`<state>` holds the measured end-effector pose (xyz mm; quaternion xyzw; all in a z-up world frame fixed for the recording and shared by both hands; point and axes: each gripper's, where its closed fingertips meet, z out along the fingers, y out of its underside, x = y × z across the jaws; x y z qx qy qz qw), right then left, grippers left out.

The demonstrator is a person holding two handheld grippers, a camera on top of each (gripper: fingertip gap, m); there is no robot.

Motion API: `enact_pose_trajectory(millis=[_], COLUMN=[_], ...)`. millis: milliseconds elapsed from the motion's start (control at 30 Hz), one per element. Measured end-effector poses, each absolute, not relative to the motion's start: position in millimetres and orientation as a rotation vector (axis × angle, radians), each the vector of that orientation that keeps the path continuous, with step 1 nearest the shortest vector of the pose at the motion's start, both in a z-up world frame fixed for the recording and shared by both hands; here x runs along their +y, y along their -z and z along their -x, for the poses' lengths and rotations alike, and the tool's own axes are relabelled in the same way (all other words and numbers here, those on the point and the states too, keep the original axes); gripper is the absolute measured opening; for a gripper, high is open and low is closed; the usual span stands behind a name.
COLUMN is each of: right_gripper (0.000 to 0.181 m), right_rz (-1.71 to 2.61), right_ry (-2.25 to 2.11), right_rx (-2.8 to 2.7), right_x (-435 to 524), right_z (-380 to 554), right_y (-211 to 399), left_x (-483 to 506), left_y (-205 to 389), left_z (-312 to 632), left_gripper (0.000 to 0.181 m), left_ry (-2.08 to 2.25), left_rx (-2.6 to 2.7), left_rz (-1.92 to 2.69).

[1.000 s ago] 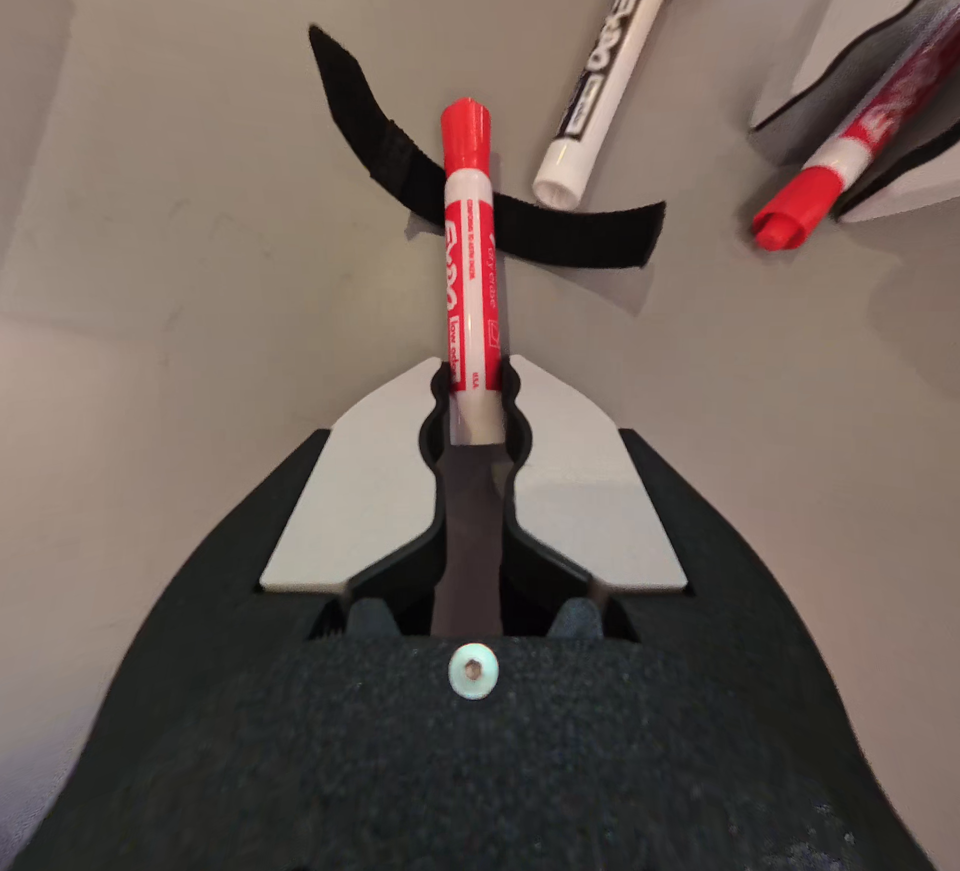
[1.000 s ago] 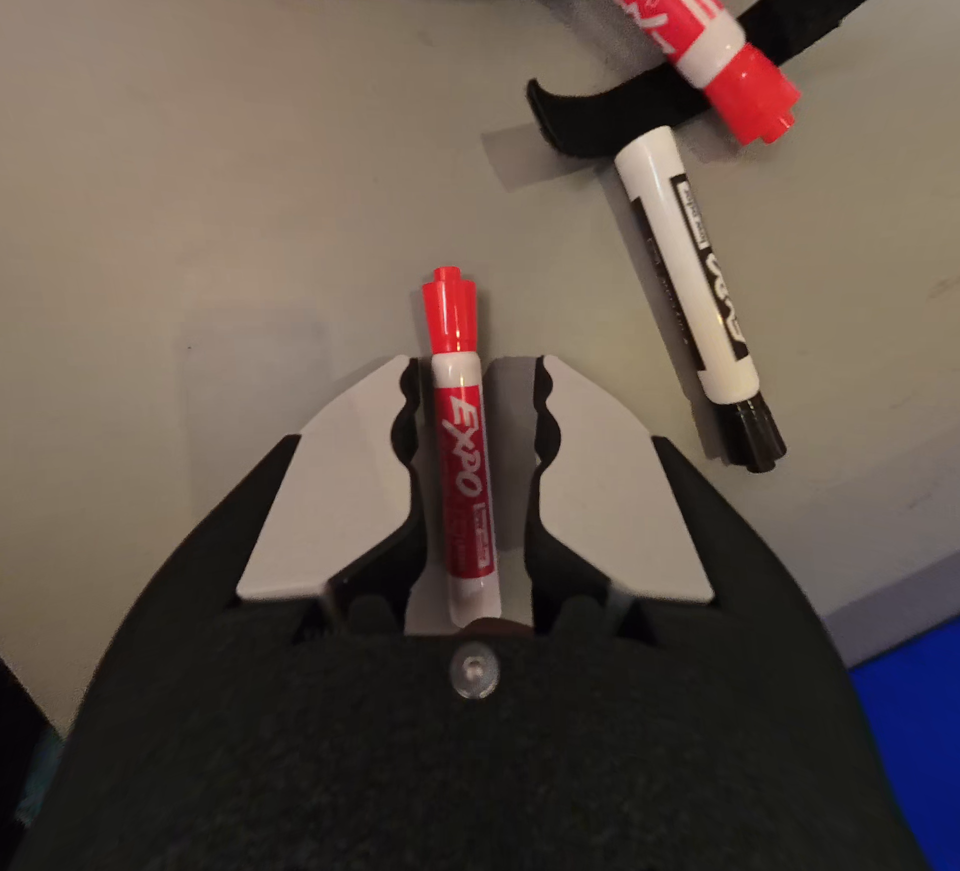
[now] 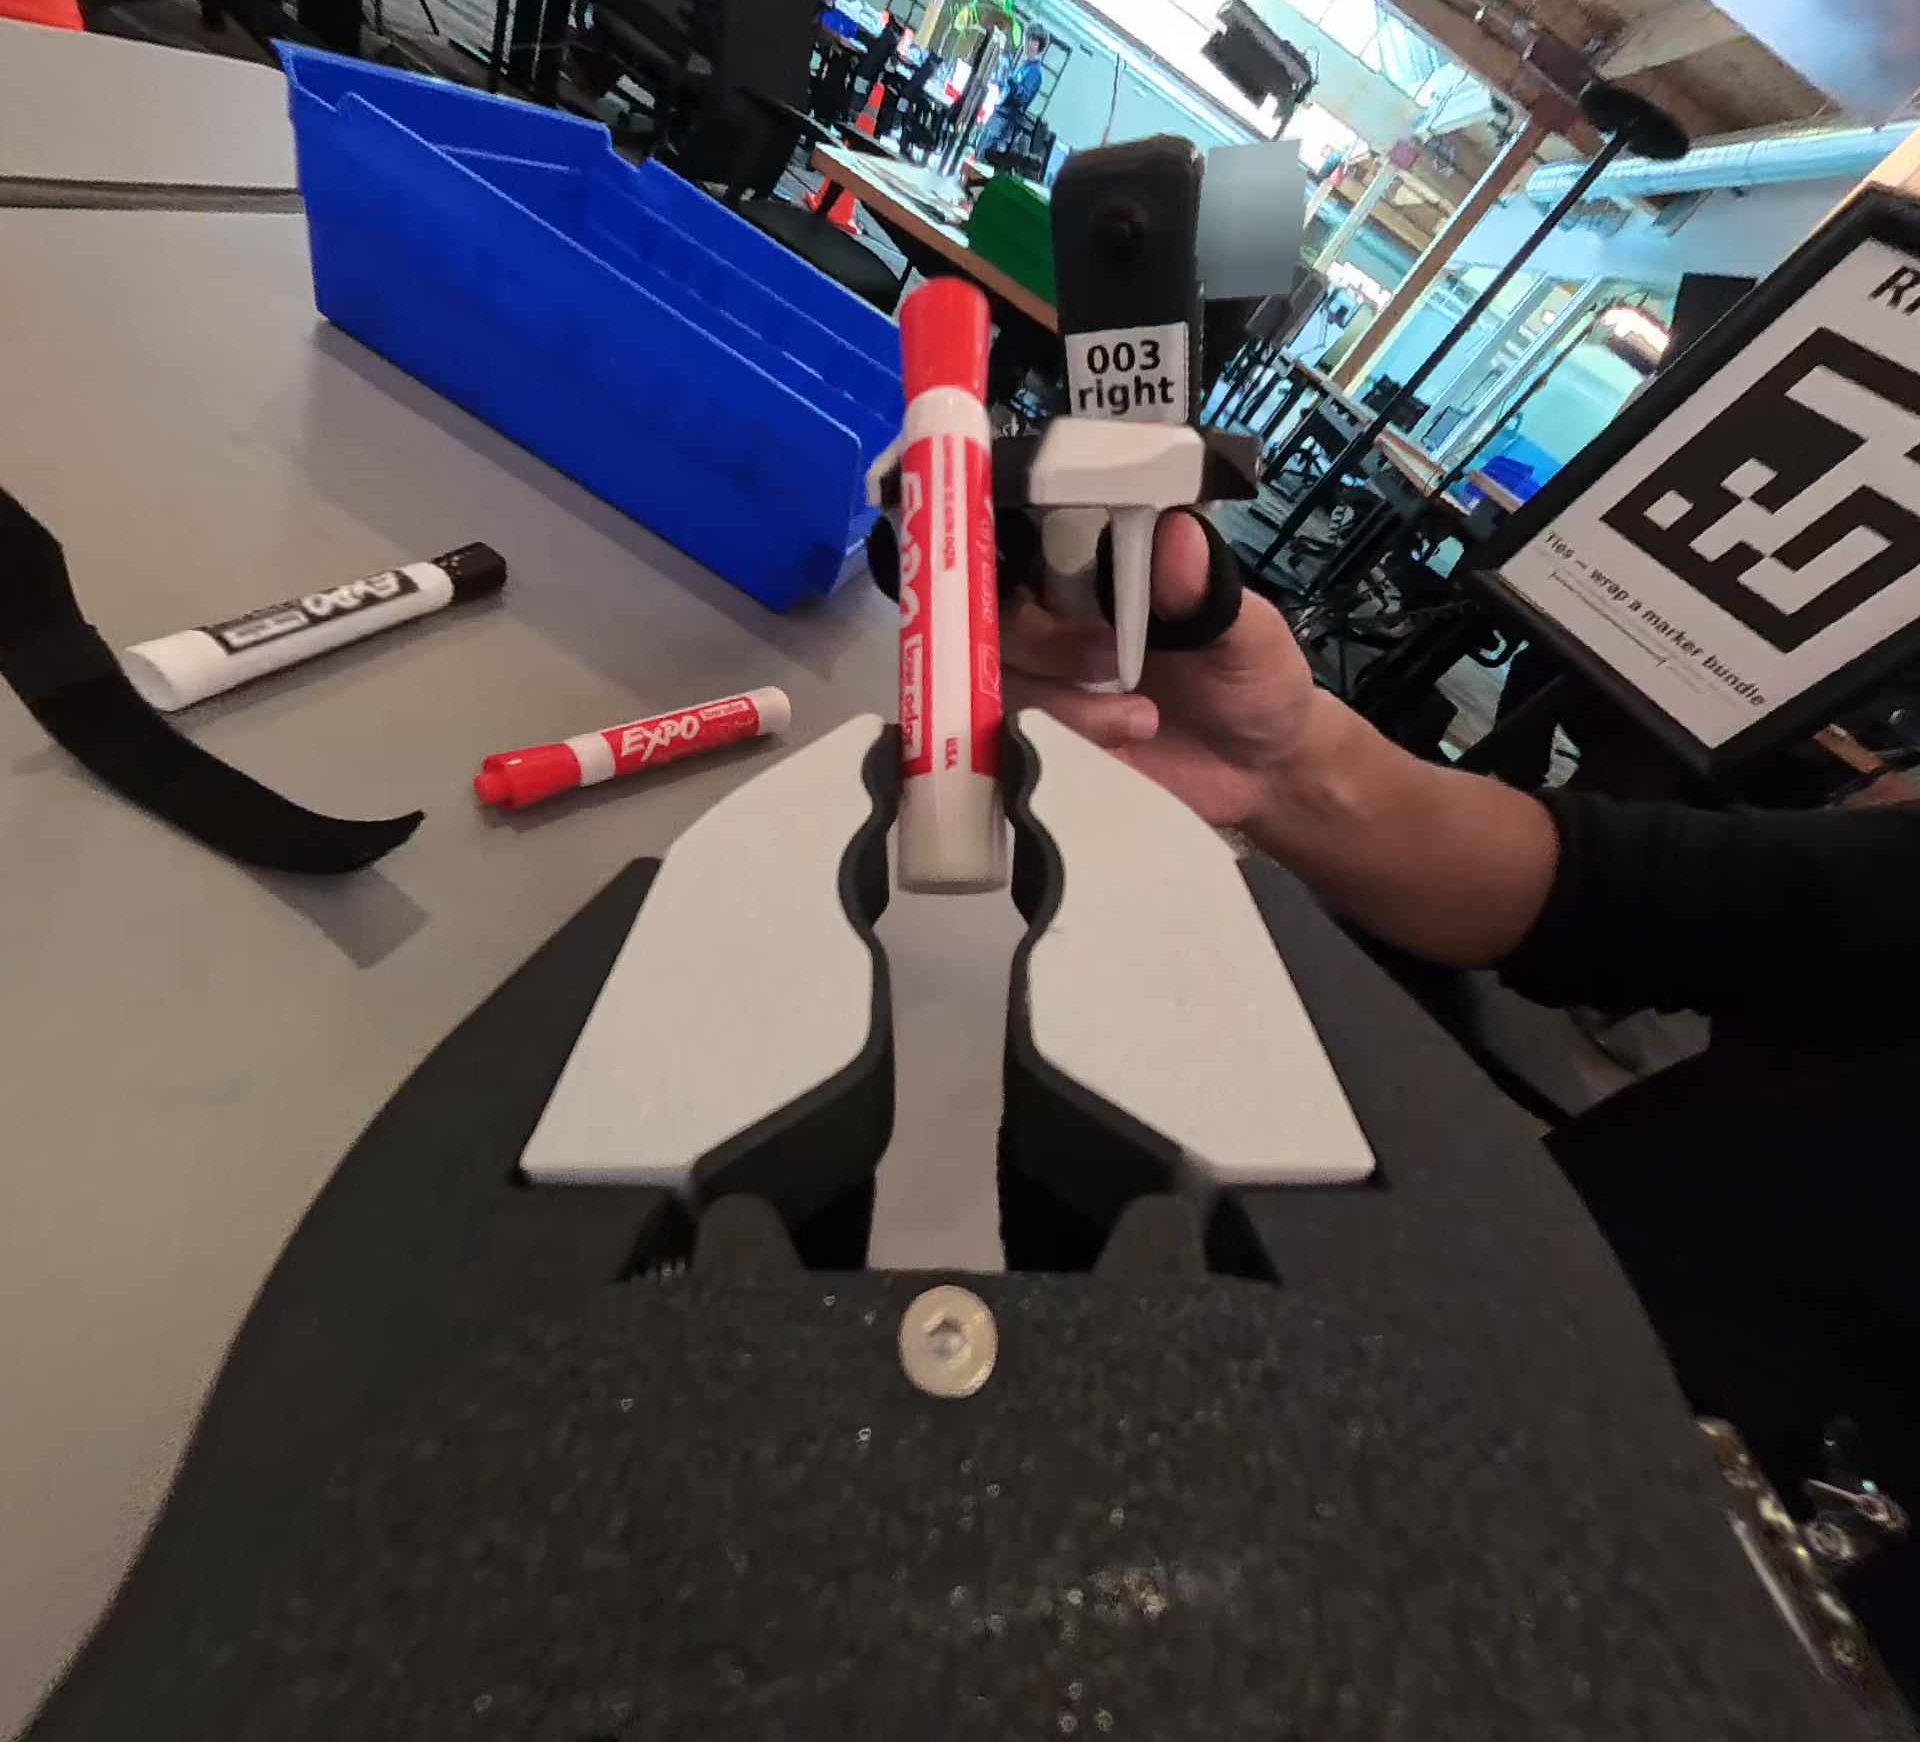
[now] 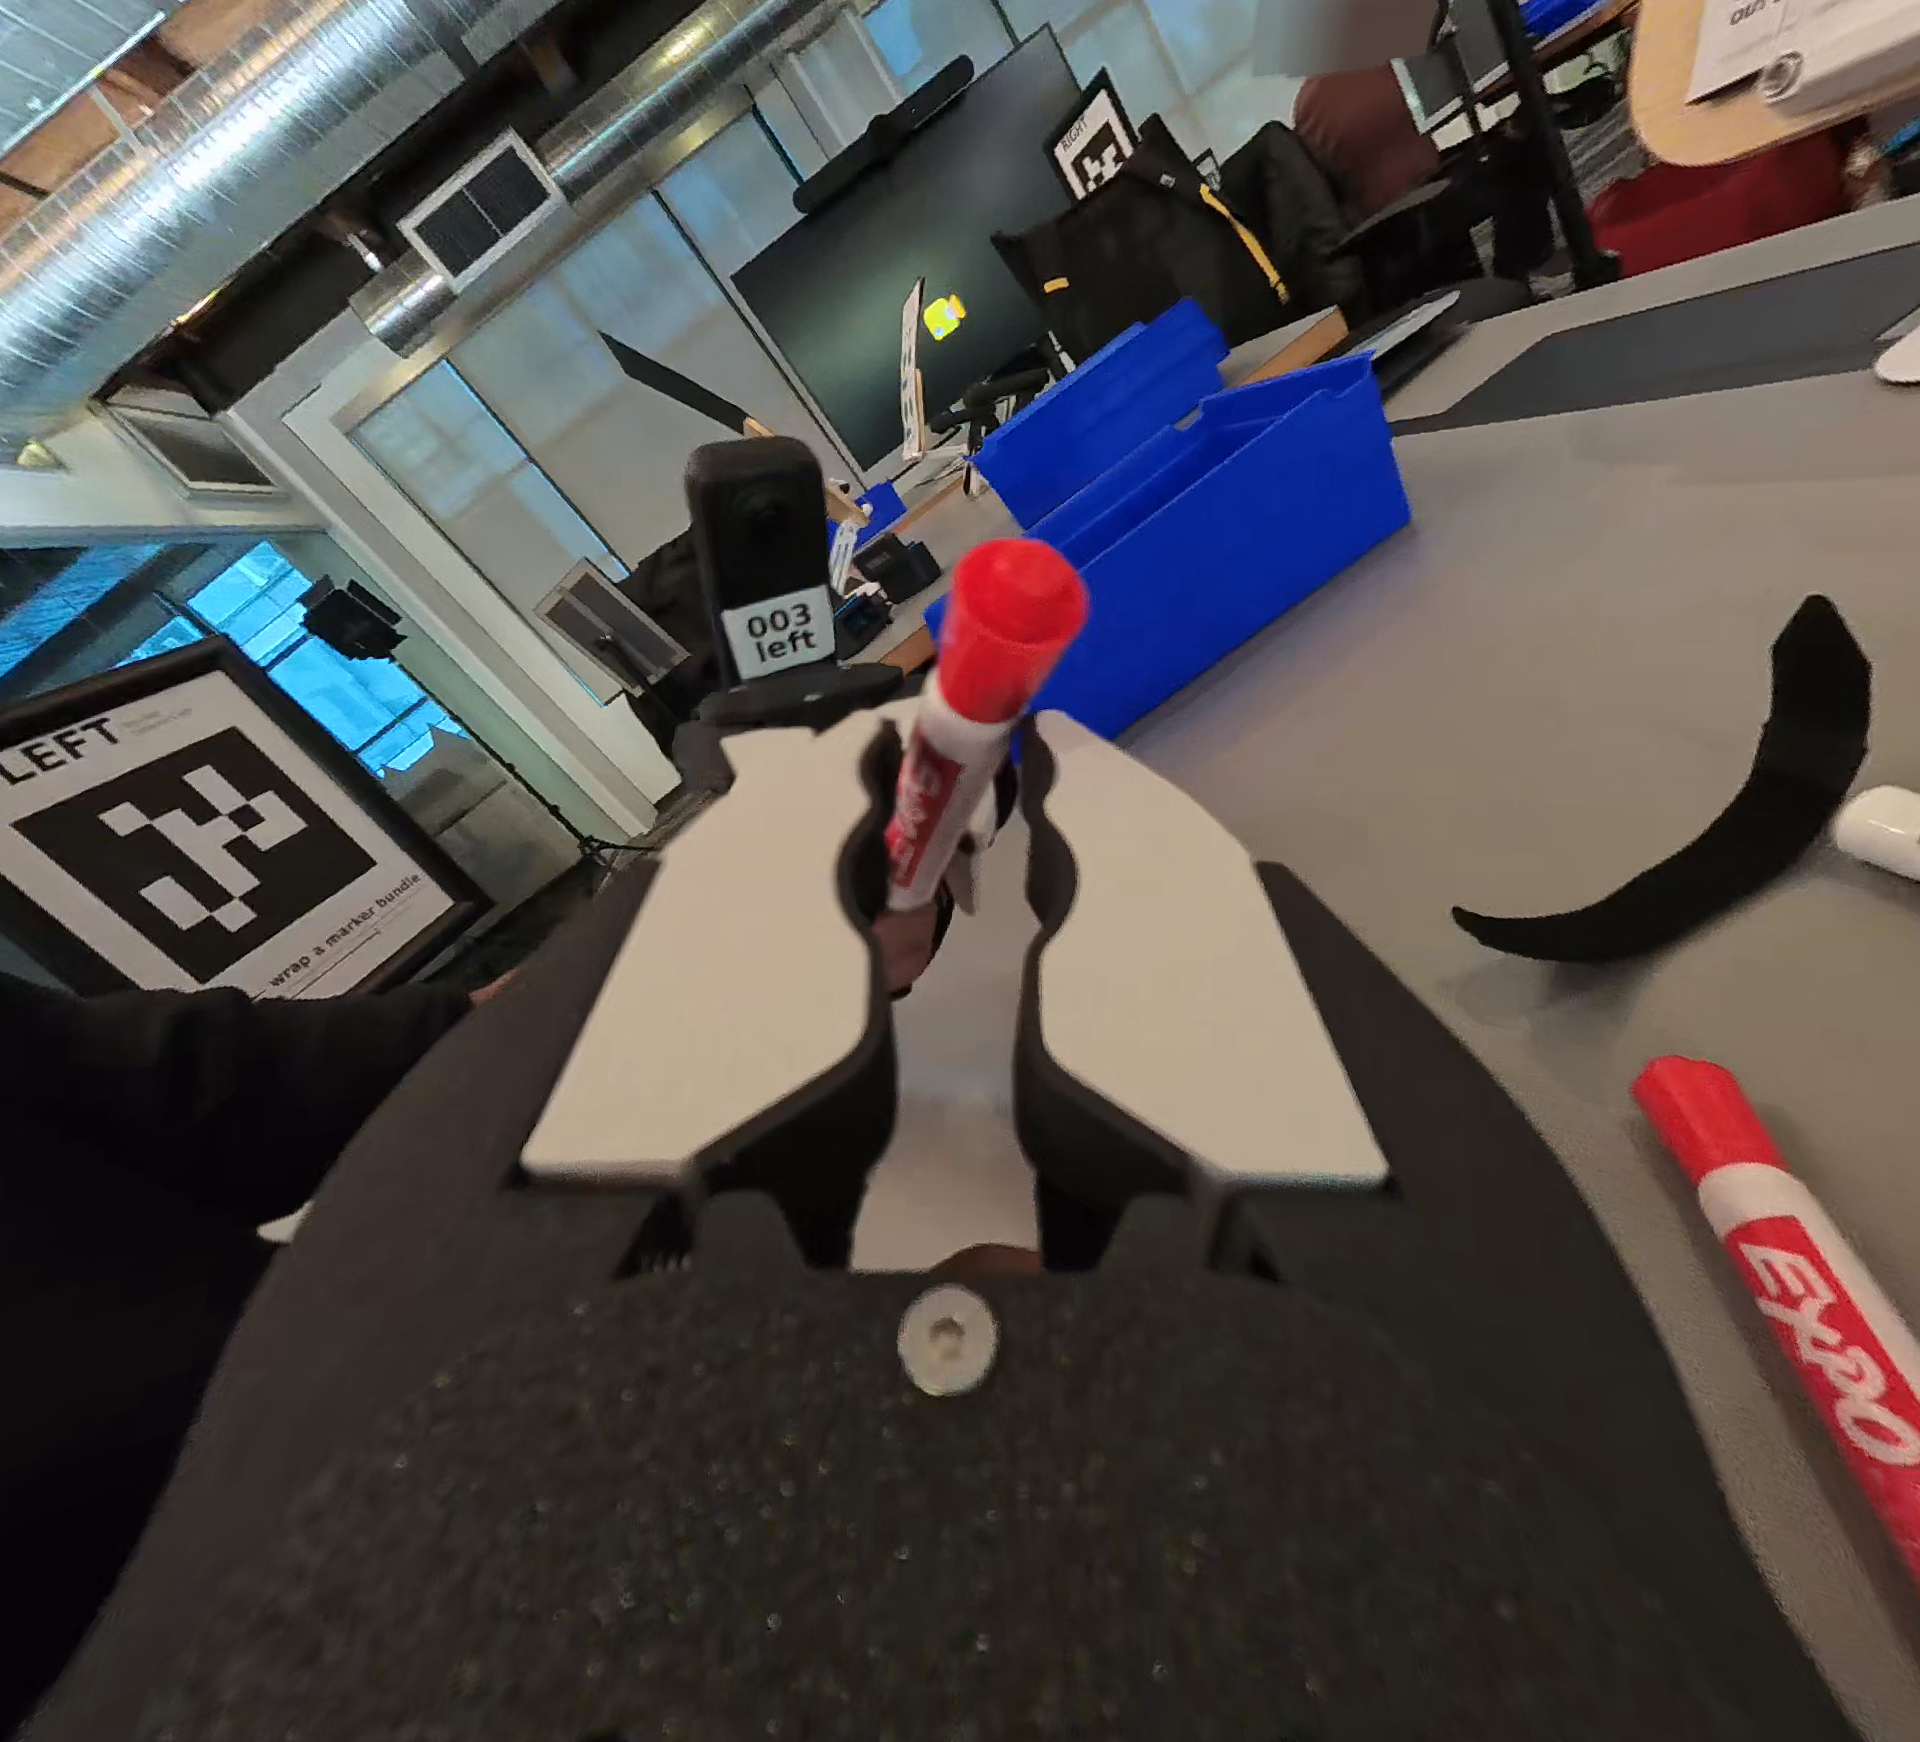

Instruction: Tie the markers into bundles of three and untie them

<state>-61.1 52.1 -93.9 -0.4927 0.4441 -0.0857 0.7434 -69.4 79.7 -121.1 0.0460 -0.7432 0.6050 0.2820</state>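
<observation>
Above table (image 3: 260,1017) | left gripper (image 3: 948,757) raised, clamped on red marker (image 3: 945,549), upright, cap up | right gripper (image 4: 954,819) facing it, jaws parted, gripping nothing.

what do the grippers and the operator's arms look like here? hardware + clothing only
Both the left gripper and right gripper have flat light-grey fingers with wavy black inner pads, on a speckled black body with one silver hex screw. Each carries a black camera bearing a white label. Sleeves are black; black finger loops wrap the right hand.
</observation>
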Motion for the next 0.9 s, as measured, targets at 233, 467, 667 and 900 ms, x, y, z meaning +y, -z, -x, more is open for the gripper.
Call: enact_pose_trajectory(millis=[233,467,667,900], right_gripper=[0.018,0.017,0.018,0.017], right_rz=[1.291,2.153,2.816,2.884], right_ry=[0.328,0.636,0.354,-0.06], right_rx=[1.057,1.292,1.359,1.417], right_x=[52,-9,-59,-67], right_z=[56,54,29,14], right_y=[105,134,199,249], left_x=[71,91,105,109], left_y=[150,160,180,183], left_z=[83,78,74,83], left_gripper=[0.029,0.054,0.053,0.053], left_ry=[-1.538,-1.52,-1.485,-1.39], left_rx=[-2.138,-2.305,-2.48,-2.394], left_rz=[-0.045,0.016,0.1,0.137])
